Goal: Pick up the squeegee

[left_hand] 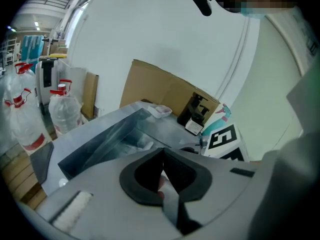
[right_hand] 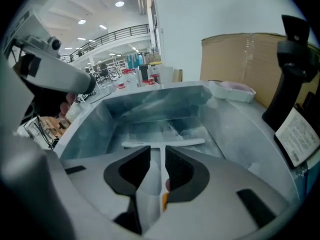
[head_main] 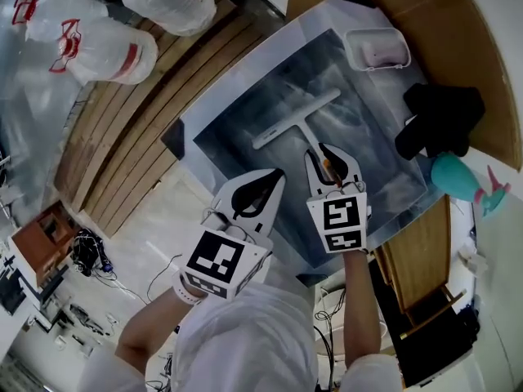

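1. Nearest us, the left gripper (head_main: 279, 174) hovers over the near rim of the sink (head_main: 233, 109); its fingers are pressed together at the tips, with nothing between them.
2. The right gripper (head_main: 317, 150) reaches just past the same rim, into the sink; its fingers stand a narrow slit apart, astride the handle end of the squeegee (head_main: 296, 119); a sliver of sink floor shows beside the handle.
3. We see the squeegee lying flat on the sink's floor; its blade is toward the far wall; its handle points back between the right fingers.
4. A white tray (head_main: 376, 47) sits at the sink's far corner; a teal spray bottle (head_main: 460, 181) stands off its right side.
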The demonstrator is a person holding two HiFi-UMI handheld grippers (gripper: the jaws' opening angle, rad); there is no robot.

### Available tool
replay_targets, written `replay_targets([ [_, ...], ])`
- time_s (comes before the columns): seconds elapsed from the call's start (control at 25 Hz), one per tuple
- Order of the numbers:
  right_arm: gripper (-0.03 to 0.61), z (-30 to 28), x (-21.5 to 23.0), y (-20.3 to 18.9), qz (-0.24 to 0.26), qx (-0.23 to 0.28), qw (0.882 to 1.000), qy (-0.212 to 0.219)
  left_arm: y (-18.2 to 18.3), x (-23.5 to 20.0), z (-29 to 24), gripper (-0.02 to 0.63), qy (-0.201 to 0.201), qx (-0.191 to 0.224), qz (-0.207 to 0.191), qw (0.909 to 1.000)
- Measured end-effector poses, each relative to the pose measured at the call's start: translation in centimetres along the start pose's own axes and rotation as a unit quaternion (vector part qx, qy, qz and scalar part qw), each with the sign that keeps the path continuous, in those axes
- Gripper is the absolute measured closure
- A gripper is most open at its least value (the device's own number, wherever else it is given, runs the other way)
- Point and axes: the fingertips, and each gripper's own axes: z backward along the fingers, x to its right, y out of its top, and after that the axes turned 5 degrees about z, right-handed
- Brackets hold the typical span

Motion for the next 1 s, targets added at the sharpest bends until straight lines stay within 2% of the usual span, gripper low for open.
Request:
replay_targets([
  [0.4, 0.497, -4.8, 0.8, -2.8, 0.000, -0.045, 0.999, 0.013, -1.1, -1.8, -2.7, 0.607, 0.002, -0.011, 0.032, 0.9994],
  [0.56, 0.497, -5.9, 0.8, -3.8, -0.001, -0.065, 0.998, 0.017, -1.4, -1.9, -3.3, 0.607, 0.000, -0.015, 0.033, 0.9993],
  [0.68, 0.510, -6.0, 1.0, -4.2, 0.017, -0.083, 0.996, 0.012, -1.6, -1.9, -3.4, 0.607, 0.001, -0.017, 0.035, 0.9993],
  [1.0, 0.515, -5.8, 0.9, -4.3, 0.026, -0.097, 0.995, 0.019, -1.8, -1.7, -2.7, 0.607, 0.005, -0.015, 0.030, 0.9994],
])
